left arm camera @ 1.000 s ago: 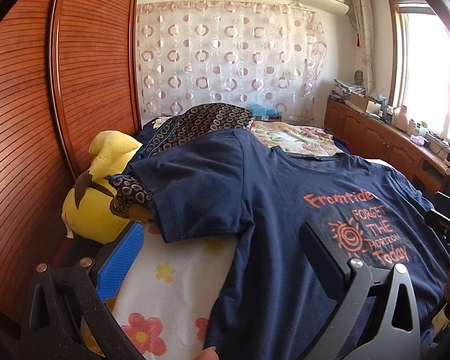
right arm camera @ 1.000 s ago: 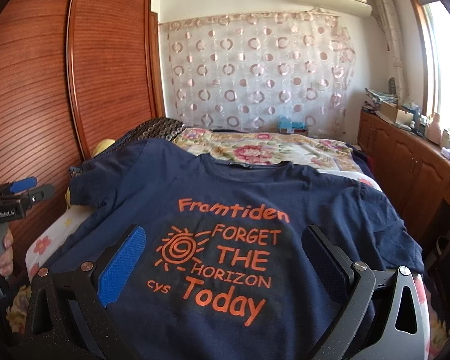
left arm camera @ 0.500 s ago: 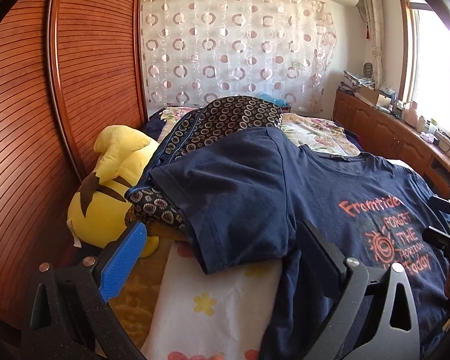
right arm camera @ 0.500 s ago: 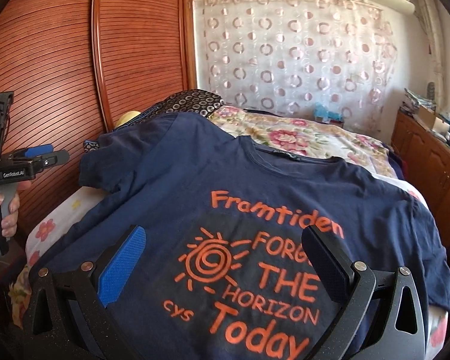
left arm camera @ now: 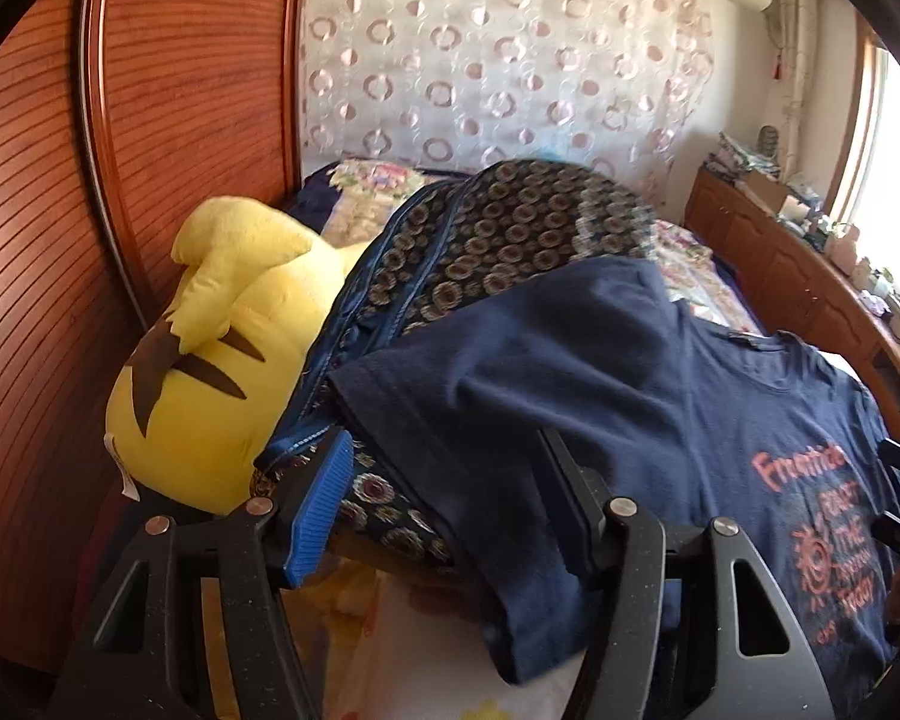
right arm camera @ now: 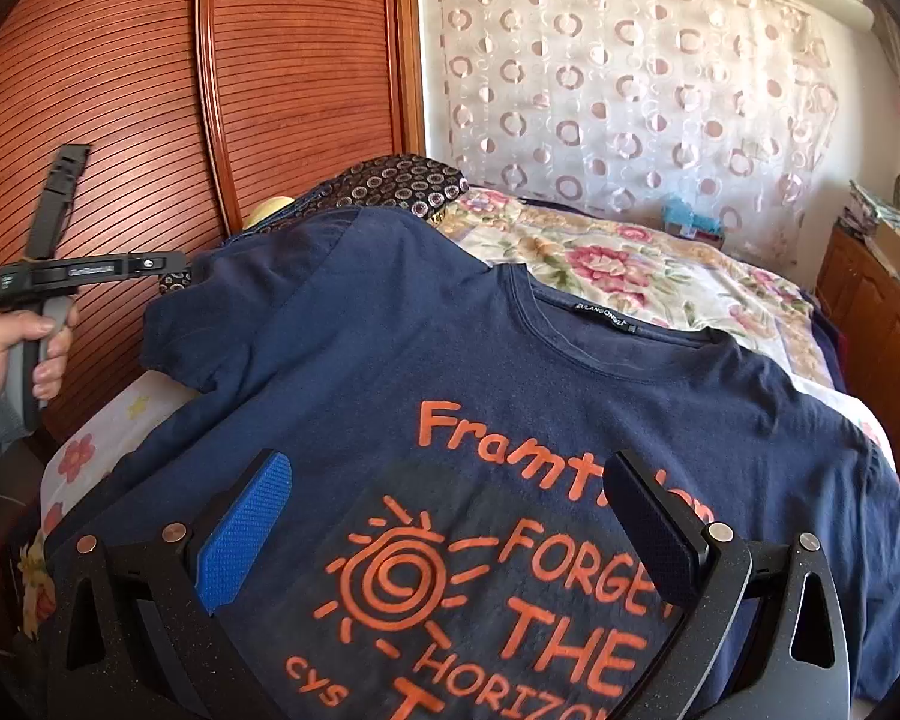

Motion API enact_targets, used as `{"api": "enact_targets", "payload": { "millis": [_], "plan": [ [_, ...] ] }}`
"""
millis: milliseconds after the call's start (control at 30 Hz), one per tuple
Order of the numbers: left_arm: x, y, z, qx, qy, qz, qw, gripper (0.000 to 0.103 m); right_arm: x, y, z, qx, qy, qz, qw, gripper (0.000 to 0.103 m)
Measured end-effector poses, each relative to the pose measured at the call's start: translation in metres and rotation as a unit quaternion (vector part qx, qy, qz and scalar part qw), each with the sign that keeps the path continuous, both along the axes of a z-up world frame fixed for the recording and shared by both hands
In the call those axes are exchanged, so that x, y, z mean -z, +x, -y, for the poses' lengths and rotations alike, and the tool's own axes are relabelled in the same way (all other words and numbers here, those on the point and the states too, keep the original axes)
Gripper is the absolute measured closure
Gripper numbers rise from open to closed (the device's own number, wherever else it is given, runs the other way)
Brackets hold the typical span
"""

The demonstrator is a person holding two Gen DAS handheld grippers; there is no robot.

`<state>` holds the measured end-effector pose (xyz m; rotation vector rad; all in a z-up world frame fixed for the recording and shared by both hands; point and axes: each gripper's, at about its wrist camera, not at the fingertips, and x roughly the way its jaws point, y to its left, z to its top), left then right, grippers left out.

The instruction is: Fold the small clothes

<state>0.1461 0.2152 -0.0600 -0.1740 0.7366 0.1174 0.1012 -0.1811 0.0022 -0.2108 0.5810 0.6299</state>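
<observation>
Left tool [left arm camera: 444, 501] astride T-shirt sleeve [left arm camera: 480, 480]

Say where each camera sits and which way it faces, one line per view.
Left wrist: on the left claw, angled down at the T-shirt's sleeve, beside a yellow plush toy; its own fingers show, jaws just closing around the sleeve.
Right wrist: on the right claw, over the T-shirt print; the hand holding the left claw shows.
Shared: T-shirt, curtain, wardrobe.
</observation>
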Motion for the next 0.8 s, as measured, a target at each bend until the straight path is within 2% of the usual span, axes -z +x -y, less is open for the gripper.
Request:
{"api": "enact_targets", "payload": {
  "millis": [67,200,267,333,367,400,600,800],
  "plan": [
    [0.008,0.009,-0.006,-0.004,-0.013,-0.013,0.9998,0.043,0.0,0.01,-0.006,0.0,-0.003,-0.004,1.0,0.0],
    [0.018,0.018,-0.012,-0.005,-0.027,-0.024,0.9993,0.057,0.0,0.027,-0.011,-0.005,-0.001,-0.016,1.0,0.0],
    [0.022,0.021,-0.015,-0.007,-0.031,-0.026,0.9992,0.061,0.0,0.033,-0.013,-0.006,-0.003,-0.018,1.0,0.0],
    [0.022,0.021,-0.015,-0.004,-0.036,-0.022,0.9991,0.079,-0.001,0.038,-0.013,-0.008,-0.001,-0.021,1.0,0.0],
    [0.021,0.021,-0.014,0.0,-0.036,-0.019,0.9992,0.094,-0.001,0.041,-0.012,-0.008,0.0,-0.021,1.0,0.0],
    [0.018,0.018,-0.011,0.005,-0.036,-0.012,0.9993,0.097,-0.001,0.043,-0.011,-0.008,0.0,-0.021,1.0,0.0],
    [-0.023,0.004,0.028,0.053,-0.012,0.035,0.9979,0.098,-0.002,0.054,-0.003,-0.001,0.007,-0.018,1.0,0.0],
    [-0.06,0.02,0.079,0.122,-0.001,0.057,0.9909,0.098,-0.003,0.06,0.008,0.022,0.015,-0.009,1.0,0.0]
  ]
}}
